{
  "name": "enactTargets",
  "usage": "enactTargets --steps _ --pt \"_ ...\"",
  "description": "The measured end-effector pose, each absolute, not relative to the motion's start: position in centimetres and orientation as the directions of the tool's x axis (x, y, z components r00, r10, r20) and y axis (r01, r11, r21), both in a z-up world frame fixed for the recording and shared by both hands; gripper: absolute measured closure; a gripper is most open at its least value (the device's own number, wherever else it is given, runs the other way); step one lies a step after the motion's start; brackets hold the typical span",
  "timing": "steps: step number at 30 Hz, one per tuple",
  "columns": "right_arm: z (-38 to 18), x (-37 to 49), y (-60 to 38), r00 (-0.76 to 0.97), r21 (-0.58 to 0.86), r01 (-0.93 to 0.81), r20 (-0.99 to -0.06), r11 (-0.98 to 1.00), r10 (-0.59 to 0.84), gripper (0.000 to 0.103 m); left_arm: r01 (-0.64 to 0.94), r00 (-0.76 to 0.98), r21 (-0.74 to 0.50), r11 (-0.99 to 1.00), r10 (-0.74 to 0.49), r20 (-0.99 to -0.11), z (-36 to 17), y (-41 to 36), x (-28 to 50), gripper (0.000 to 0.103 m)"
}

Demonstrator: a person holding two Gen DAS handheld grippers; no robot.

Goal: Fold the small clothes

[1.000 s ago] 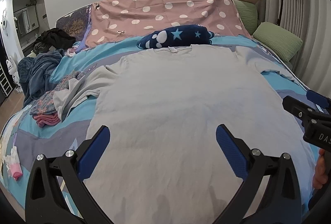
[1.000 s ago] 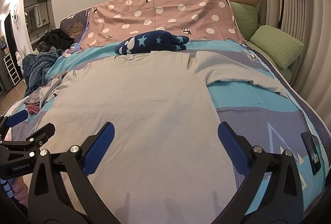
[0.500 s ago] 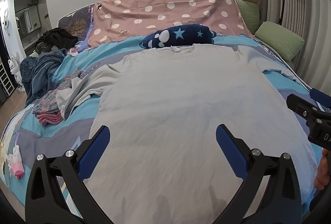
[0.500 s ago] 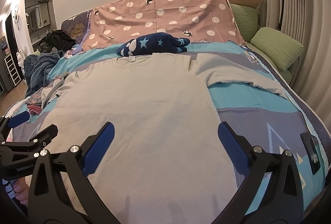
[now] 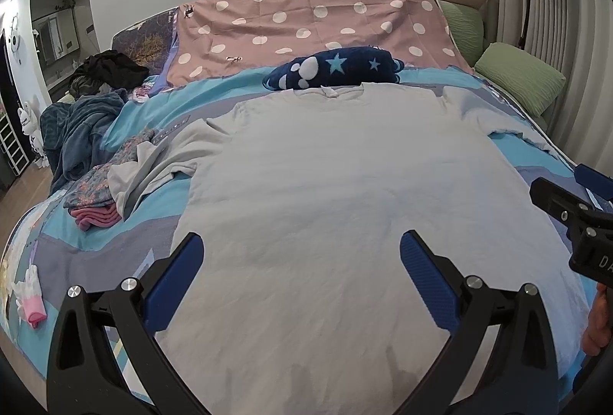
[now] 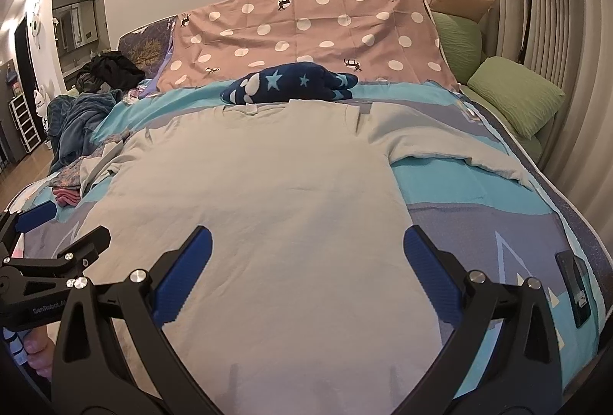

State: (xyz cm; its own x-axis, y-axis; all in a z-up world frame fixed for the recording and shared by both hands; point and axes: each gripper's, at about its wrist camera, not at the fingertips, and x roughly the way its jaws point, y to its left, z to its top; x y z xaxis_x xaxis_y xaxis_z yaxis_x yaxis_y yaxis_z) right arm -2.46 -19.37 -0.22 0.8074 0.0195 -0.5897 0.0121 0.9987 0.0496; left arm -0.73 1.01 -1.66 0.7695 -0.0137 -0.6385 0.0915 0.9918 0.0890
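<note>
A light grey T-shirt lies flat, spread out on the bed, collar at the far end; it also shows in the right wrist view. Its left sleeve is rumpled and its right sleeve lies stretched out to the side. My left gripper is open and empty, hovering above the shirt's lower part. My right gripper is open and empty, also above the lower part, to the right of the left one. Each gripper shows at the edge of the other's view.
A navy star-print cloth lies beyond the collar. Folded pink and patterned clothes and a blue blanket lie at the left. A pink sock sits near the left edge. A phone lies at the right. Green pillows are far right.
Both grippers have drifted slightly, so the view shifted a little. Both stay open, and the shirt has not moved.
</note>
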Motion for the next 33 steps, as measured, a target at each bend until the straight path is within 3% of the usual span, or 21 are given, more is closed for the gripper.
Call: enactTargets --steps 33 --pt "-0.48 -2.2 -18.75 0.802 0.038 0.011 -0.597 0.999 0.014 0.002 0.094 0.764 0.076 0.993 -0.023 -0.645 -2.57 1.96 -0.78 0.001"
